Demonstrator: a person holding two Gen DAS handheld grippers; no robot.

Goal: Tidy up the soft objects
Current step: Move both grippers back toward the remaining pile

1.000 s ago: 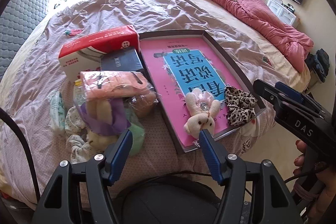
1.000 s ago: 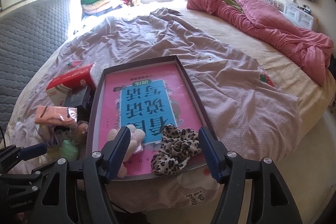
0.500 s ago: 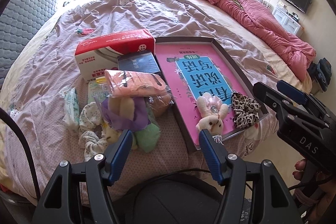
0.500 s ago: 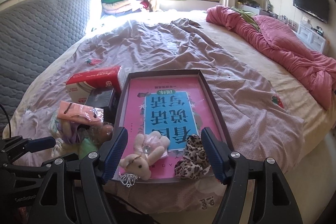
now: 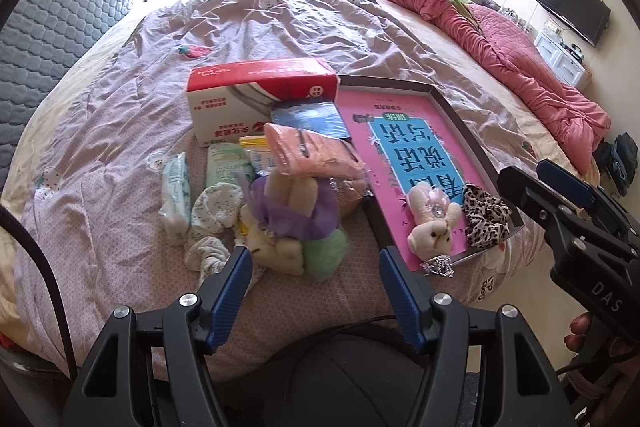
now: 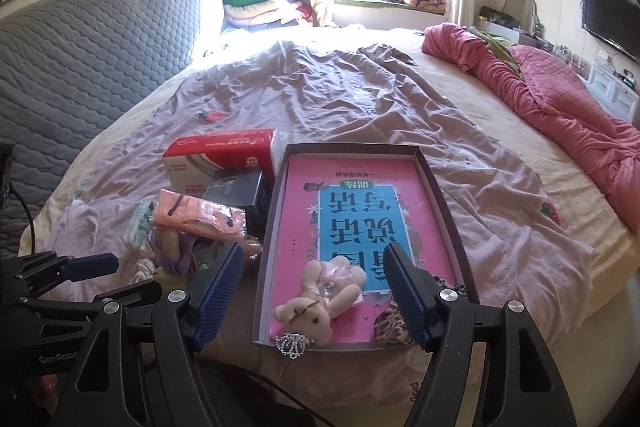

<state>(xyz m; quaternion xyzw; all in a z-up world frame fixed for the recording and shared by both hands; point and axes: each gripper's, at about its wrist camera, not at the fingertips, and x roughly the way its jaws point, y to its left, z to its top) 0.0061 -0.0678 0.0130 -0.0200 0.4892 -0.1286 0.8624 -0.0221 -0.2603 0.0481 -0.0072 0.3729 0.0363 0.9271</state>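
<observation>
Sunlit bedroom, mauve bedspread (image 5: 280, 27) strewn with soft things, our two grippers hovering over its near edge.

We hold the left gripper (image 5: 316, 259) with fingers spread and empty above a heap at its 12 o'clock: a cream plush bunny in a purple skirt (image 5: 288, 219), a green pom (image 5: 324, 251), white scrunchies (image 5: 212, 215). Our right gripper (image 6: 314, 259) is likewise spread, holding nothing, over the shallow box (image 6: 448, 211), where a pink plush bunny (image 6: 320, 299) lies at 6 o'clock and a leopard scrunchie (image 5: 484, 215) at 5.
</observation>
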